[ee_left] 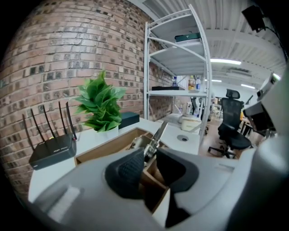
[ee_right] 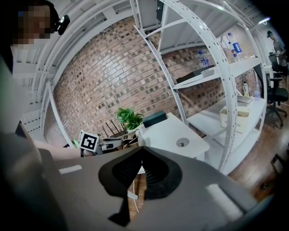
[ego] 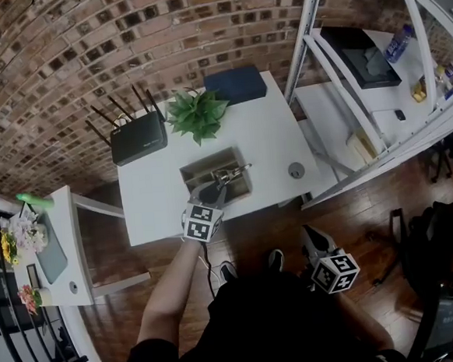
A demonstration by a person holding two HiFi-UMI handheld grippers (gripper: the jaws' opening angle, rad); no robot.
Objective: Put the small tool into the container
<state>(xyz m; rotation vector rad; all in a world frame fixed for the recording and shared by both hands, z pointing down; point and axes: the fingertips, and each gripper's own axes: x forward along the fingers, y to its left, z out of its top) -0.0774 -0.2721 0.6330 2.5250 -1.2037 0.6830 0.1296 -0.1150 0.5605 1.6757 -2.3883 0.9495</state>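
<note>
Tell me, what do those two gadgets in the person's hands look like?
The left gripper and right gripper match. Each is a grey moulded shell ending in two black ribbed pads, and each carries a white cube with black square markers. The person wears dark clothing, and the forearms have no sleeves.

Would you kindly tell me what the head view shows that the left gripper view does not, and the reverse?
Only the head view: the right claw, held low near the person's shoes, off the table. Only the left gripper view: the left claw with pads apart, nothing pressed between them, and a black office chair beyond the shelving. Both: the metal tool leaning in the wooden container, plus the plant and router on the white table.
</note>
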